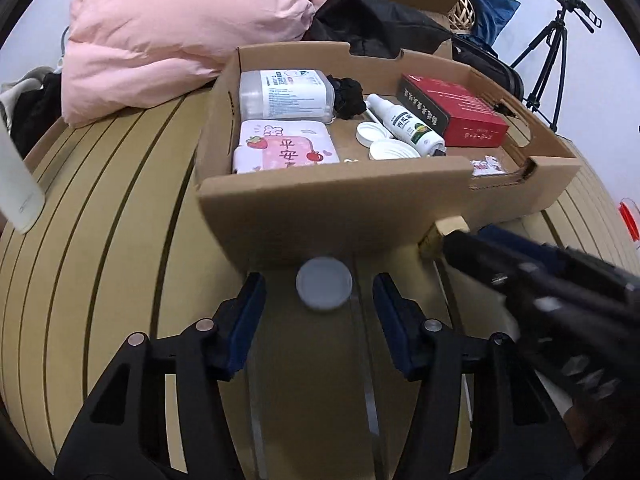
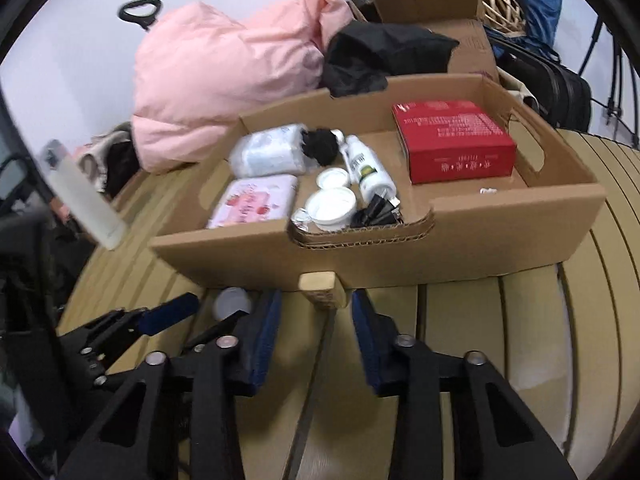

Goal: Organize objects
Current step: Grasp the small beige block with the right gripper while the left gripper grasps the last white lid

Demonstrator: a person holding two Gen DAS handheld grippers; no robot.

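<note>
A white round cap point(image 1: 324, 288) lies on the slatted tan surface just in front of the cardboard box point(image 1: 340, 200). My left gripper point(image 1: 319, 280) is open around it, its blue pads standing clear on both sides. A small beige block point(image 2: 320, 286) rests against the box's front wall point(image 2: 240, 248). The right gripper point(image 2: 316, 296) is open, one pad on each side of the block with narrow gaps. The box holds a red carton point(image 2: 452, 140), a white spray bottle point(image 2: 368, 168), wipes, a pink case, white lids and black clips.
Behind the box lie a pink quilt point(image 1: 180, 28), black clothing point(image 1: 372, 20) and a second open carton point(image 2: 432, 8). A white bottle point(image 1: 16, 184) stands at the left. A tripod point(image 1: 556, 56) and a black bag point(image 2: 552, 84) are at the right.
</note>
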